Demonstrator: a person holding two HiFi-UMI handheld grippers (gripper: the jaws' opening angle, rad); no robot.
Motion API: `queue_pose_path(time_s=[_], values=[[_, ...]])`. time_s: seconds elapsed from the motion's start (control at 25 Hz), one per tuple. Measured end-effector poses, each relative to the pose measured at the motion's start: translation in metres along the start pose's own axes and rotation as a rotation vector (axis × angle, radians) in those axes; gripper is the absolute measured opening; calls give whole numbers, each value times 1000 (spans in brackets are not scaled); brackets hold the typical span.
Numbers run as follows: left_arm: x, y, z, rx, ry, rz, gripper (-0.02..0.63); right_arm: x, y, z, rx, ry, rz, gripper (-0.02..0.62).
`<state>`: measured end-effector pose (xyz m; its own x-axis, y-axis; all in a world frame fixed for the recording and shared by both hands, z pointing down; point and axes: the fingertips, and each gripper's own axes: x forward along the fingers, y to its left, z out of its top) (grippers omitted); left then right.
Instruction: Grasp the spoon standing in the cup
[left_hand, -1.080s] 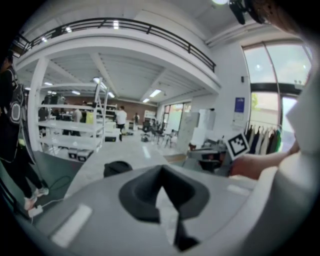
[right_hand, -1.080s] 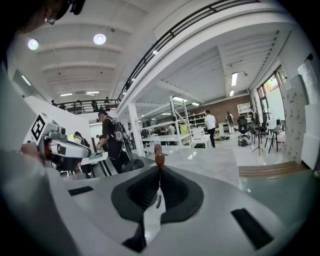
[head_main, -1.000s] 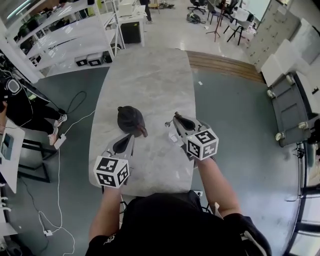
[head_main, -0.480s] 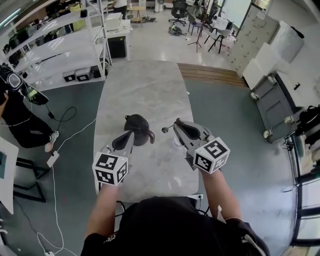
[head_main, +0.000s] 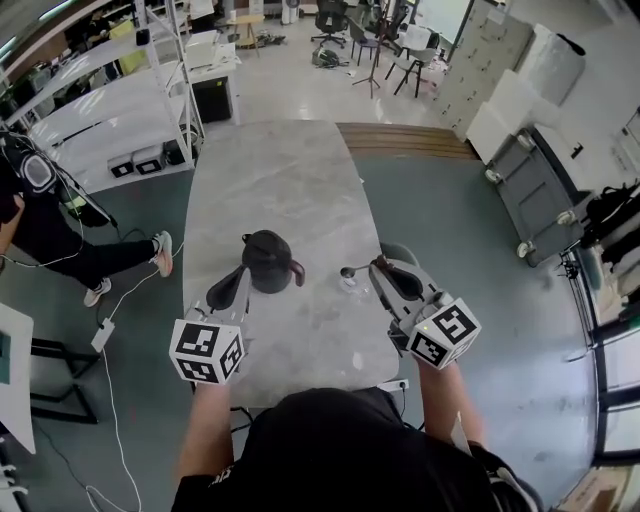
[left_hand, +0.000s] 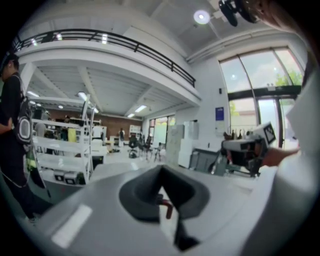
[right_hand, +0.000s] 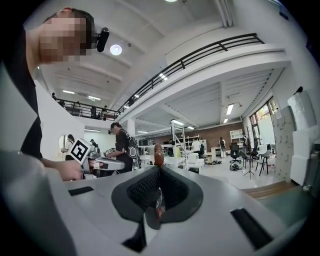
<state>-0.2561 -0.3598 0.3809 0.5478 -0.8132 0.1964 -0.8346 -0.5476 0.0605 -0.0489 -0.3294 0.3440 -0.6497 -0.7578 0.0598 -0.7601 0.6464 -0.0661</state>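
Note:
A dark cup (head_main: 268, 258) with a brown handle stands on the marble table (head_main: 290, 180), left of middle. My right gripper (head_main: 376, 267) is shut on the spoon (head_main: 347, 271), which sticks out to the left of its tips, apart from the cup and above the table. In the right gripper view the spoon's brown end (right_hand: 158, 154) rises just past the closed jaws. My left gripper (head_main: 238, 277) hangs just below and left of the cup, jaws together. In the left gripper view its tips (left_hand: 161, 171) meet with nothing seen between them.
White shelving (head_main: 110, 90) runs along the back left. A person in black (head_main: 40, 215) stands left of the table. A grey wheeled cabinet (head_main: 535, 195) is at the right. The table's near edge (head_main: 300, 385) lies just before my body.
My right gripper, still holding the spoon, has drifted right and towards me. The left gripper has pulled back a little. The cup has stayed put, and the person at the left has shifted.

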Motion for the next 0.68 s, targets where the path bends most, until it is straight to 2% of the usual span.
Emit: queue_pose_path(time_s=[0.16, 0.36, 0.68], values=[[6, 2, 9, -16, -29, 49, 9, -8, -19, -9, 26, 15, 9, -5], [14, -1, 16, -20, -45, 91, 9, -7, -27, -1, -12, 15, 51, -5], [30, -7, 13, -20, -27, 98, 9, 4, -33, 0, 9, 14, 106, -5]])
